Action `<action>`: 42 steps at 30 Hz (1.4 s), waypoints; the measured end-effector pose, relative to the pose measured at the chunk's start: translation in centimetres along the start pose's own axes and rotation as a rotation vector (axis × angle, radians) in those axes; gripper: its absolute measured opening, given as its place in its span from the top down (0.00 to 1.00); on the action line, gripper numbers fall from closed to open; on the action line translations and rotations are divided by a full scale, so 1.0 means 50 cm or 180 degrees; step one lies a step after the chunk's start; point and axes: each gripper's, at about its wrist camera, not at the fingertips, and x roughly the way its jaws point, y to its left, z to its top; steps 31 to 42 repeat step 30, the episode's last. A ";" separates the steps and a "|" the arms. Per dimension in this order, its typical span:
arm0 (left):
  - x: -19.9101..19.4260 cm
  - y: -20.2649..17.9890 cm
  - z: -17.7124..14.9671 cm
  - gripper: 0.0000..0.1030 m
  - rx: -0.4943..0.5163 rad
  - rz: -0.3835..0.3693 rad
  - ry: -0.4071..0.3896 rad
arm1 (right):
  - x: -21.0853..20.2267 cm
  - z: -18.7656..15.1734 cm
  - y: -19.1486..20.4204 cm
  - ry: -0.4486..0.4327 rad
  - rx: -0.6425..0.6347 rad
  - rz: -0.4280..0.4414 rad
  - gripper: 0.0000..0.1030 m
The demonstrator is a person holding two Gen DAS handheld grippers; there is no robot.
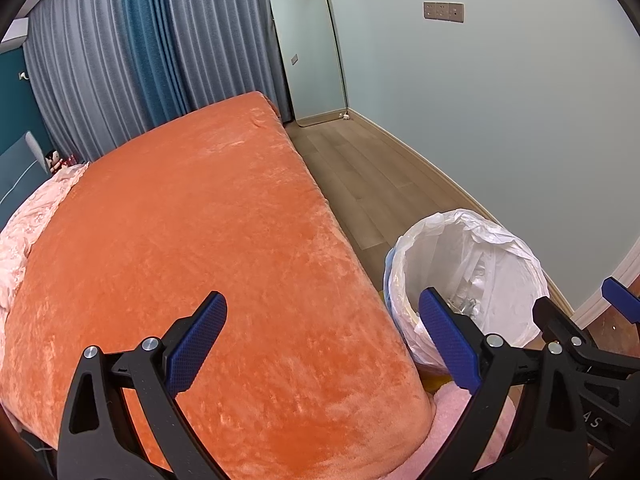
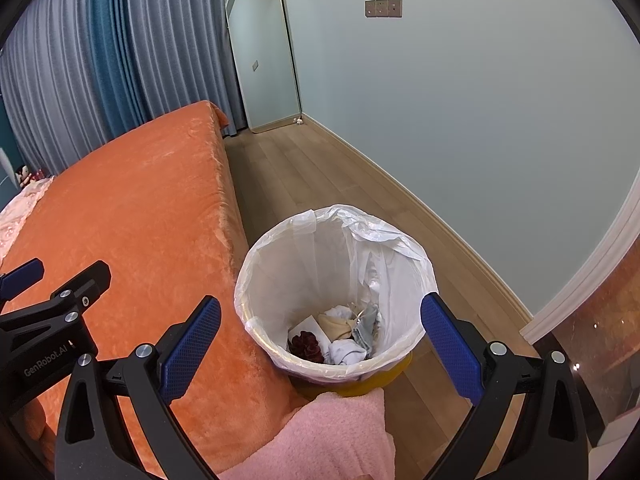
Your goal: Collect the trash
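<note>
Hanging over the near corner of the bed (image 1: 192, 208), the left gripper (image 1: 320, 340) has its blue fingers (image 1: 196, 340) spread wide, and nothing is between them. The right gripper (image 2: 320, 344) is spread wide too and holds nothing. It sits above the bin (image 2: 352, 380), with one finger over the bed and the other over the floor (image 2: 320, 168).

A pink fuzzy cloth (image 2: 332, 432) lies closest, at the bed's near corner, just in front of the bin.

The bin is yellow and stands on the floor, tight against the side of the bed. A white bag (image 2: 280, 280) lines it and folds over the rim. The trash (image 2: 340, 336) sits at the bottom of the bag: some white crumpled bits, a tan piece, a gray piece and a dark red lump. In the left view the bin's bag (image 1: 500, 264) shows past the right finger, but little of the trash can be made out there.

An orange fuzzy blanket covers the whole bed. At its far left edge lies a pale pink pillow (image 1: 36, 216), and a small doll (image 1: 54, 159) stands behind it.

Farther back, the wood floor runs along a light blue wall (image 2: 480, 120). A tall mirror (image 2: 264, 56) leans in the corner. Gray and blue curtains (image 2: 100, 60) hang behind the bed. A row of switches (image 2: 383, 8) sits high on the wall.
</note>
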 end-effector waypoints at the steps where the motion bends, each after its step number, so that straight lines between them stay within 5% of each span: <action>1: 0.000 0.000 0.000 0.10 0.0002 -0.0002 0.0001 | 0.001 -0.002 0.000 0.0000 0.0003 -0.0002 0.07; 42: 0.002 -0.008 0.005 0.10 0.0041 -0.0106 0.0042 | 0.002 0.004 -0.003 0.0012 0.0027 -0.0021 0.07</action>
